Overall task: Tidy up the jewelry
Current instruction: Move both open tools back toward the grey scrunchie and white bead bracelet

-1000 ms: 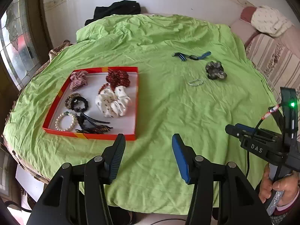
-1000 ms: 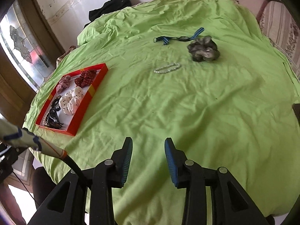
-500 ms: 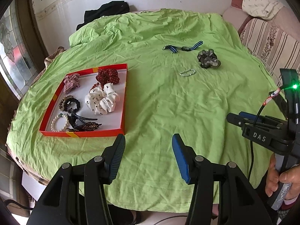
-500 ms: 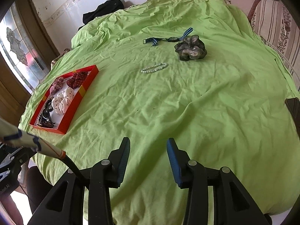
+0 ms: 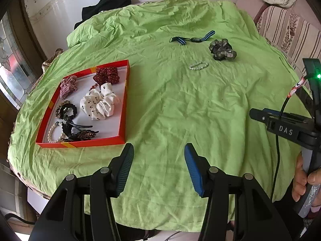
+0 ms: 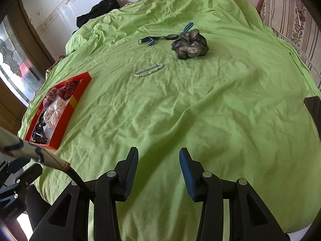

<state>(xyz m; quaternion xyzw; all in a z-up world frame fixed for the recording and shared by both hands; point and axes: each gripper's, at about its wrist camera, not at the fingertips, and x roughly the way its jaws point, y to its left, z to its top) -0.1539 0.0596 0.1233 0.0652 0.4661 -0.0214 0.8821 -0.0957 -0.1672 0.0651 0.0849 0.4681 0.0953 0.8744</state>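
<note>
Two tools hover tilted down over the near edge of the table, which a green cloth (image 5: 180, 110) covers. On the left tool (image 5: 158, 156) the jaws stand apart with nothing between them. On the right tool (image 6: 158, 160) the jaws are opening, also empty. A hand (image 5: 305, 176) at 4 o'clock in the left view grips the right tool's handle. At 10 o'clock lies a red tray (image 5: 124, 104) holding scrunchies and a pearl bracelet. Toward 12 to 1 o'clock, well apart from the tray, lie a bead bracelet (image 6: 148, 70), a grey scrunchie (image 6: 189, 45) and a striped strap (image 6: 160, 37). Only bare cloth lies between the tools and these.
</note>
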